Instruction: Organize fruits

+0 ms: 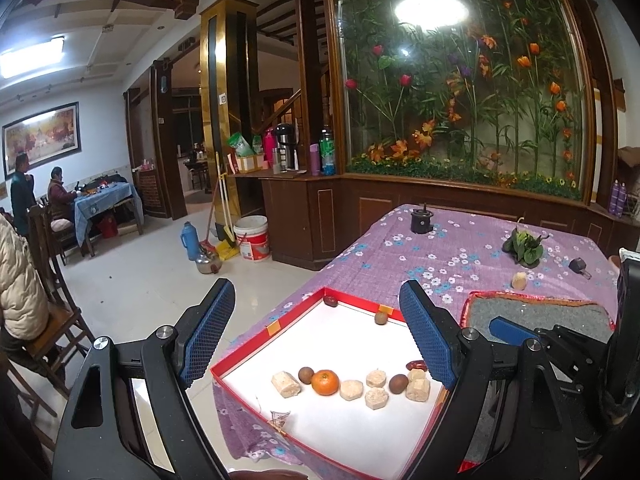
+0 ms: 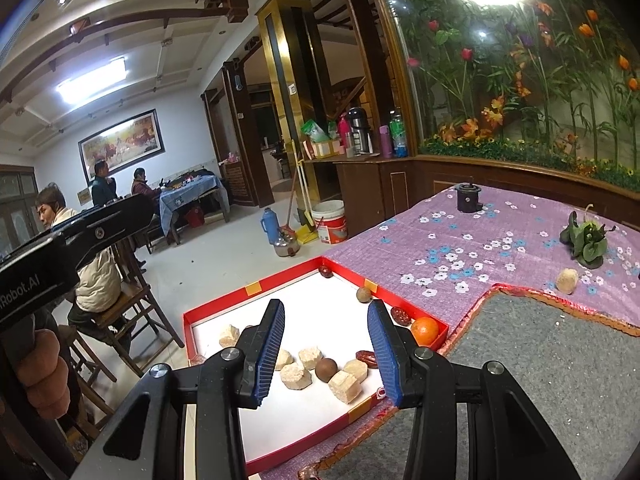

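Observation:
A red-rimmed white box (image 1: 256, 343) (image 2: 216, 304) lies on the purple flowered table. Inside are an orange (image 1: 325, 382), brown round fruits (image 1: 306, 373) (image 2: 326, 369), several pale yellow chunks (image 1: 285, 384) (image 2: 295, 376) and red dates (image 2: 366, 358). A second orange (image 2: 425, 330) sits in the box's far right corner. My left gripper (image 1: 320, 344) is open and empty above the box. My right gripper (image 2: 326, 354) is open and empty over the chunks. It also shows at the right of the left wrist view (image 1: 516, 332).
A grey felt mat (image 2: 540, 380) (image 1: 536, 314) lies right of the box. A pale chunk (image 2: 567, 281), a leafy green bunch (image 2: 586, 240) and a black cylinder (image 2: 468, 197) sit farther back. People sit at left by wooden chairs (image 1: 44, 320).

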{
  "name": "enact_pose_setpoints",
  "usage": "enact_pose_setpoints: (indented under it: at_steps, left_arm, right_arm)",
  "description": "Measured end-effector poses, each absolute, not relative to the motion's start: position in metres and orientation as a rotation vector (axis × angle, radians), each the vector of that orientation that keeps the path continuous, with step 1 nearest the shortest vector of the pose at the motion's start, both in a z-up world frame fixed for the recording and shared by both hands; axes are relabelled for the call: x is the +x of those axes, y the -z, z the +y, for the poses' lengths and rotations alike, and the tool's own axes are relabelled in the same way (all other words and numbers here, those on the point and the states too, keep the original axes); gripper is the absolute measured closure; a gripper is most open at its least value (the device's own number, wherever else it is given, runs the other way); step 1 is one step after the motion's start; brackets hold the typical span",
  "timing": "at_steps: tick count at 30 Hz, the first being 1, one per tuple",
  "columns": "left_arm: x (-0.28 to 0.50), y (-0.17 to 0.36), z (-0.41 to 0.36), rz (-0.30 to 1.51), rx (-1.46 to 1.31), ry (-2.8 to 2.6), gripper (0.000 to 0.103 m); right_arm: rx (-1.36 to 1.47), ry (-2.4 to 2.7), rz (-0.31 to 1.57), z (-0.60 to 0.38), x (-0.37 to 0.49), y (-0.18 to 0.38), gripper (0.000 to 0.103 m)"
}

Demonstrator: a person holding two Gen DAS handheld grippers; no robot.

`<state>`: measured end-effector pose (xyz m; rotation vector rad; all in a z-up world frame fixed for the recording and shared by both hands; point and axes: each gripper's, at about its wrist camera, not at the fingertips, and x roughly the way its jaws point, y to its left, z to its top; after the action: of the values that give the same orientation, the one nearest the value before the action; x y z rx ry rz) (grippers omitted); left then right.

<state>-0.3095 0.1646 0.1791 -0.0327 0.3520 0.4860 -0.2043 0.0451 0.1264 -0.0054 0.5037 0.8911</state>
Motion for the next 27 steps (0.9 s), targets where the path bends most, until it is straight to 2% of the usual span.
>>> enact_pose_setpoints:
  at_steps: [27]
  left_arm:
    - [-0.300,-0.170,0.174,0.379,-0.049,-0.491,0.018]
  right_arm:
    - [-0.020,-0.883,0.519,0.052,-0.204,-0.124,0.061]
